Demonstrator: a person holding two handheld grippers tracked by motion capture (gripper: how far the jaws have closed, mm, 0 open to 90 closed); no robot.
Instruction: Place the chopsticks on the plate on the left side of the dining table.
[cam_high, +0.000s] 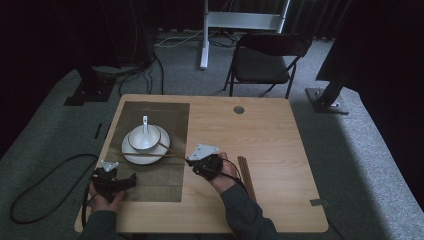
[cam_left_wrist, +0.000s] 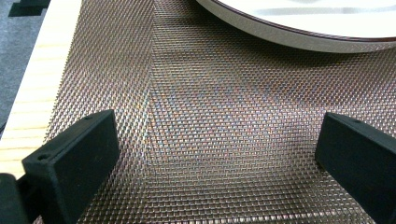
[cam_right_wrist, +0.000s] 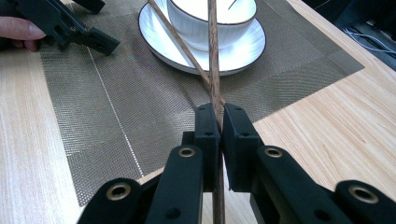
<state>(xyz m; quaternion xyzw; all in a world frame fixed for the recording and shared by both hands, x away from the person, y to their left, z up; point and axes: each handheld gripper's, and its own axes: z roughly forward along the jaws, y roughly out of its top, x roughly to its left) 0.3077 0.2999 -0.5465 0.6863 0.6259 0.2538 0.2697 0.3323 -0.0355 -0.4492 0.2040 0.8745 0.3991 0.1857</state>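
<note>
1. My right gripper (cam_right_wrist: 220, 122) is pinching a brown wooden chopstick (cam_right_wrist: 214, 56), jaws pressed against it at the woven placemat's (cam_high: 162, 184) right edge.
2. That chopstick's far end reaches over the white bowl (cam_high: 144, 137), which sits on a white plate (cam_high: 131, 155); a second chopstick (cam_right_wrist: 180, 43) lies across the plate.
3. A white spoon (cam_high: 145, 124) stands in the bowl.
4. My left gripper (cam_high: 119, 183) rests with jaws spread over the placemat, near the plate.
5. More chopsticks (cam_high: 248, 180) lie on the tabletop (cam_high: 280, 150) beside my right hand (cam_high: 225, 172)
</note>
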